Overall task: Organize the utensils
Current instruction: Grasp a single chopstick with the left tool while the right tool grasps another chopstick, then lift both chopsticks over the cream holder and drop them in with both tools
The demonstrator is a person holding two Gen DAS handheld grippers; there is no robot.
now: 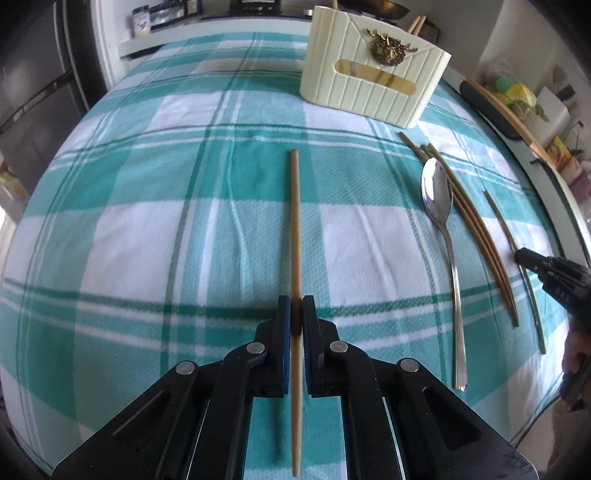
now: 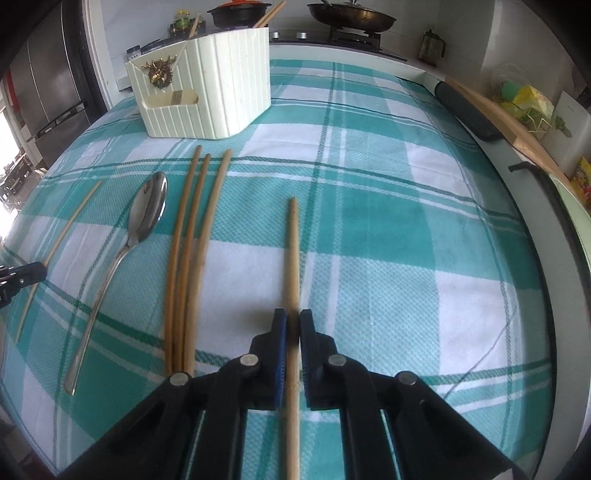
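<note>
A single tan chopstick (image 1: 295,229) lies on the teal checked cloth, and my left gripper (image 1: 296,310) is shut on its lower part. My right gripper (image 2: 293,321) is shut on another chopstick (image 2: 293,251) further right. Between the two lie a steel spoon (image 2: 147,214) and three chopsticks (image 2: 192,229) side by side. In the left wrist view these are the spoon (image 1: 439,206) and the three chopsticks (image 1: 476,229), with the right gripper (image 1: 524,256) at the edge. A cream ribbed utensil holder (image 2: 221,92) stands at the back, also the holder (image 1: 373,74), with chopsticks inside.
The checked tablecloth (image 2: 406,221) covers the table. A dark pad and wooden board (image 2: 469,110) lie along the right edge. Behind are a stove with a pan (image 2: 351,14) and a pot (image 2: 240,13), and a steel fridge (image 2: 48,85) on the left.
</note>
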